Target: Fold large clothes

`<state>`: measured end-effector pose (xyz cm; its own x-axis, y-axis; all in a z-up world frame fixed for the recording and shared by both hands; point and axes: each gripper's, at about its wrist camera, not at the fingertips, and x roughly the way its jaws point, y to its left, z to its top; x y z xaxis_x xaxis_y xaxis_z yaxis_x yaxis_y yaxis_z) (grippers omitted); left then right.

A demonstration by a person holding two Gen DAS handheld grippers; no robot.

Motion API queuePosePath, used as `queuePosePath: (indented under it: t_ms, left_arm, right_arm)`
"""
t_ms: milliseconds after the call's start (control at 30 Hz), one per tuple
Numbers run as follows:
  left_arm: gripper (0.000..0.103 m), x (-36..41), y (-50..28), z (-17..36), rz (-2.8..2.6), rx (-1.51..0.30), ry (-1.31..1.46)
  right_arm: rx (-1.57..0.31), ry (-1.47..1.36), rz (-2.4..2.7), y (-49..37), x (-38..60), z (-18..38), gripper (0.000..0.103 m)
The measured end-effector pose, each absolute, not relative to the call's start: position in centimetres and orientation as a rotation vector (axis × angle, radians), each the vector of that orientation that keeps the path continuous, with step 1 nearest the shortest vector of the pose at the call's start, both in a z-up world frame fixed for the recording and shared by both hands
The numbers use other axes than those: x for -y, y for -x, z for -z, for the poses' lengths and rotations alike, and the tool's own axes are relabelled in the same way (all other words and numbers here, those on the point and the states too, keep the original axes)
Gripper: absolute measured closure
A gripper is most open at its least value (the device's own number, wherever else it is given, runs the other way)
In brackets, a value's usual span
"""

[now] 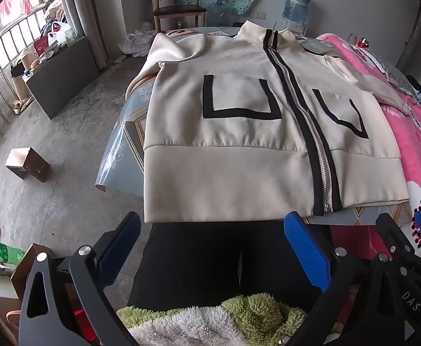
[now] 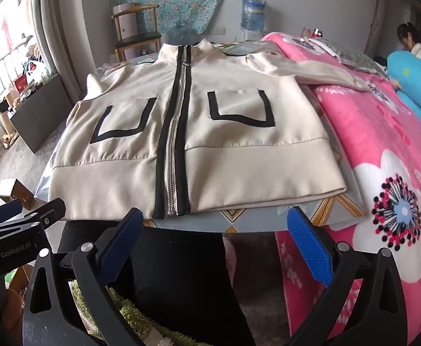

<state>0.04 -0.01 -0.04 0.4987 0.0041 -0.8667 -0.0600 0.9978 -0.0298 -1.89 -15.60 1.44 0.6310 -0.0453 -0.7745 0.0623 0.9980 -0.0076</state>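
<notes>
Cream zip-up jacket (image 1: pixel 239 132) with black-trimmed pockets is lying flat, front up, on a patterned blue table (image 1: pixel 118 155), one sleeve reaching onto the pink floral blanket (image 2: pixel 383 173) beside it. Left gripper (image 1: pixel 213 248) and right gripper (image 2: pixel 216 245) are hovering short of the hem, blue-padded jaws spread wide, gripping nothing. Contents of the distant plastic bags (image 1: pixel 60 33) are too small to tell.

A wooden chair (image 1: pixel 178 3) and water jug (image 1: pixel 296 4) stand by the wall, a pink floral blanket (image 2: pixel 383 150) nearby
</notes>
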Motion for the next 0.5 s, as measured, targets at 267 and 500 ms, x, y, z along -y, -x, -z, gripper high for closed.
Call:
queuePosePath:
  t_ms: [267, 500]
  left_arm:
    - [0.005, 0.0, -0.03, 0.01, -0.039, -1.042, 0.064]
    - [0.005, -0.01, 0.09, -0.53, -0.035, -1.038, 0.067]
  right_arm:
    - [-0.893, -0.02, 0.057, 1.56, 16.15, -1.69, 0.006]
    - [-0.887, -0.008, 0.067, 1.84, 15.65, -1.55, 0.006]
